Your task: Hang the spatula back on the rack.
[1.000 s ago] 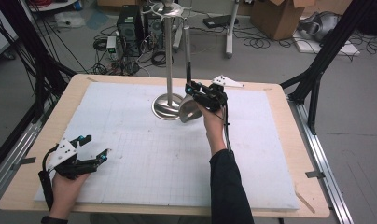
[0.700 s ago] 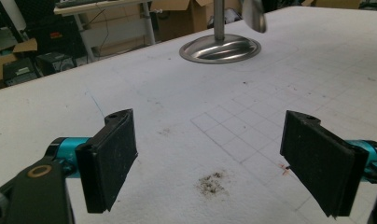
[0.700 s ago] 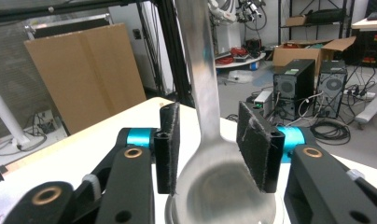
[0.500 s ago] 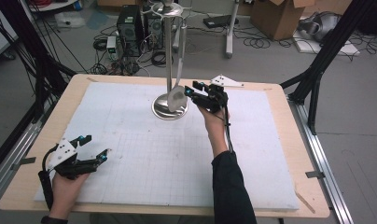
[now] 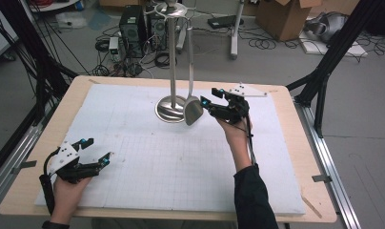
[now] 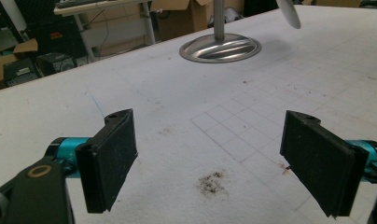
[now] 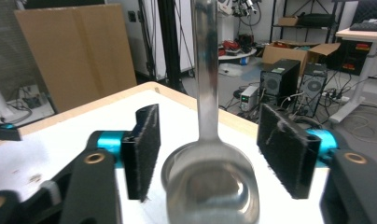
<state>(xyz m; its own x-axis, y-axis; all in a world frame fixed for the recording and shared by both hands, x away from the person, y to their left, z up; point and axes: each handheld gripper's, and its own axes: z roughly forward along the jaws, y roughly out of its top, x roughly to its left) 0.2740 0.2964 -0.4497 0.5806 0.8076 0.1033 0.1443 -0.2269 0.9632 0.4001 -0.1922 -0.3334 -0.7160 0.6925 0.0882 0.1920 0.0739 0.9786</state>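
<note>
**Ladle hangs between the open right jaws**

At the near left of the white gridded foam mat [image 5: 147, 157], the left gripper [image 5: 96, 152] rests low in the person's hand, its jaws spread wide with nothing between them. Far from it, at mid table, stands the polished steel stand with its round base [image 5: 169, 109]. Hanging just right of the stand's post is the long-handled shiny metal ladle [image 5: 192, 110], its bowl just above the mat. The right gripper [image 7: 207, 154] sits right of the ladle, jaws wide apart on either side of the bowl, neither pad touching it.
</note>
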